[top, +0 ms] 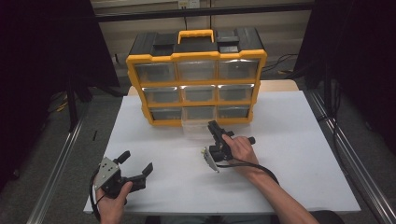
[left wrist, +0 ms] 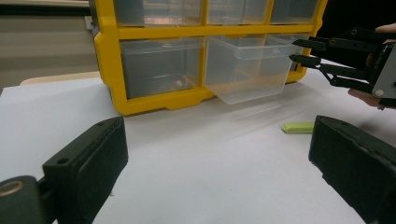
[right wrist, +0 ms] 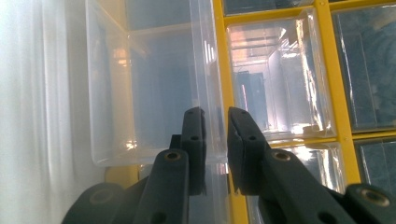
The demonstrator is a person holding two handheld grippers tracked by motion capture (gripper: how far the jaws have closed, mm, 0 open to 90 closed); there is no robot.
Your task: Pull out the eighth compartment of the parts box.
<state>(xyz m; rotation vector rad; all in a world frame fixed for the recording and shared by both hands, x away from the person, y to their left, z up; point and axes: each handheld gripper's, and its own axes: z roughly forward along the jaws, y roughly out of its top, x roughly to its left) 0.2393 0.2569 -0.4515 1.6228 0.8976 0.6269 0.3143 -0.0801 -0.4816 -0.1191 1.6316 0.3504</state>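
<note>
Clear drawer (left wrist: 245, 70) pulled partway out of bottom middle slot of yellow organizer (top: 196, 56). Right gripper (right wrist: 215, 140) clamped on drawer front wall. Left gripper (top: 135, 170) jaws apart, holding nothing, resting on white table (top: 289, 154). Green strip (left wrist: 298, 127) nearby.

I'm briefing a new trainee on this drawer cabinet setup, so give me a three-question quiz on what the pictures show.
1. True or false: the bottom middle clear drawer of the yellow cabinet is pulled partway out.
2. Which gripper is at that drawer's front wall? A) left gripper B) right gripper
3. Fill in: a small pale green piece lies on the white ____.

Key:
1. True; it juts out over the table in front of the cabinet.
2. B; its jaws straddle the clear front wall, nearly closed, while the left gripper rests open, away from the cabinet.
3. table
</note>
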